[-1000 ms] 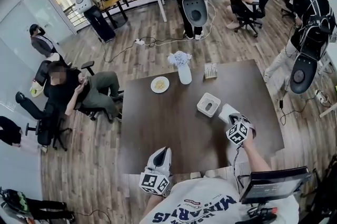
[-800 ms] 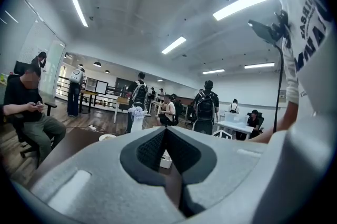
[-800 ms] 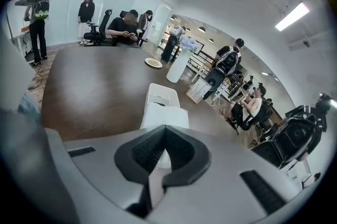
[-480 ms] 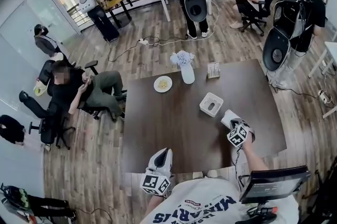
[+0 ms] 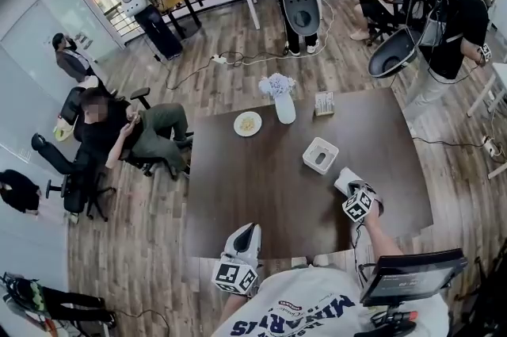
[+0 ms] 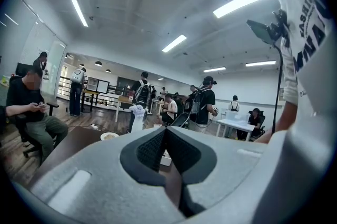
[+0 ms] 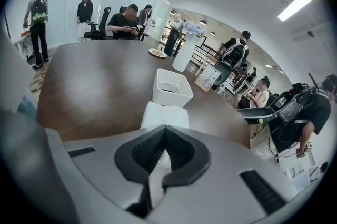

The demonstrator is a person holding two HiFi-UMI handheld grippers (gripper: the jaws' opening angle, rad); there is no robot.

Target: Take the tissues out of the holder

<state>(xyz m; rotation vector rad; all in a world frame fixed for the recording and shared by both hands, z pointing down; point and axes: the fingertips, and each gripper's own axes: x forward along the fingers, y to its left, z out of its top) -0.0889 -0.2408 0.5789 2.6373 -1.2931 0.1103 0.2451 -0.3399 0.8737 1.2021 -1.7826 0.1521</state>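
Left gripper point(image 5: 247, 229): nearest item, at the near edge of the dark brown table point(image 5: 253, 193), well apart from the holder point(image 5: 310, 161) and to its near left; jaws pressed together with nothing between them, as the left gripper view point(image 6: 166, 131) confirms. Right gripper point(image 5: 353, 191): just near-right of the holder, pointing steeply down at the tabletop; jaws clamped on the tissues point(image 5: 343, 179), and the right gripper view point(image 7: 165, 128) shows white paper pinched between the dark pads. Tissues: a white folded wad outside the holder, just beside its near side, in that view point(image 7: 164, 114) lying low over the tabletop; whether it touches the holder cannot be told. Holder: small white open-topped box, upright on the table, its near wall point(image 7: 168, 97) facing the right gripper; its contents cannot be made out. Plate point(image 5: 248, 123): beyond the holder to the left, well apart, with pale food on it. Vase point(image 5: 285, 110): white, upright, beyond the holder, carrying pale flowers point(image 5: 276, 85). Small printed stand point(image 5: 323, 103): directly beyond the holder, near the table's far edge. Seated person point(image 5: 119, 135): far left of the holder, off the table, on an office chair.
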